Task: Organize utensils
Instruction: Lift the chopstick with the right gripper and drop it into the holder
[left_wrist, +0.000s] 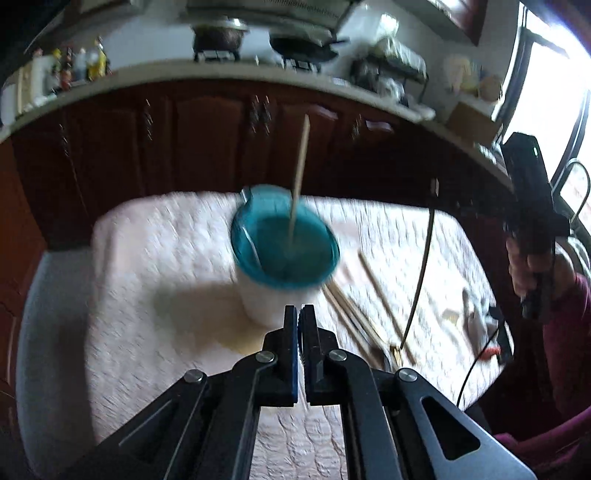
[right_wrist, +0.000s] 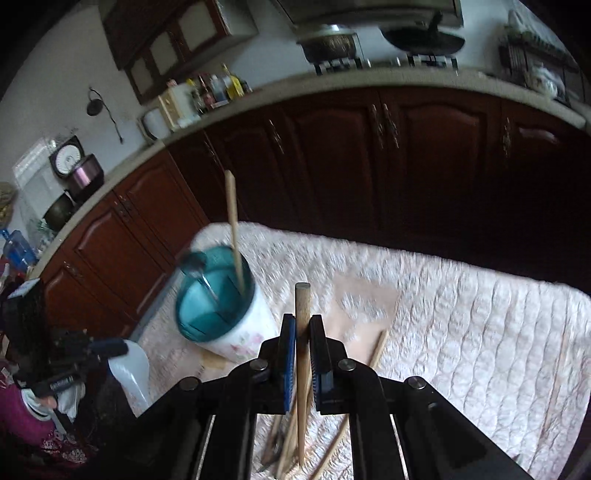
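My white floral holder with teal rim (right_wrist: 225, 317) contains one wooden chopstick (right_wrist: 233, 229) and a metal spoon (right_wrist: 199, 271). Left gripper (left_wrist: 299, 314) is closed, empty; right gripper (right_wrist: 303, 325) clamps a round wooden stick (right_wrist: 303, 317).

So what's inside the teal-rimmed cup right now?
The cup holds one upright wooden chopstick and a metal spoon leaning on the rim. The bottom is blurred and partly hidden by the wall, so anything lying lower cannot be seen.

A white cylindrical plastic holder with a teal rim (right_wrist: 218, 295) bore pink flowers; pale wooden chopsticks (left_wrist: 384, 306) lay on a pink quilted cloth (right_wrist: 461, 325) before dark red-brown wooden cabinets (right_wrist: 406, 155).
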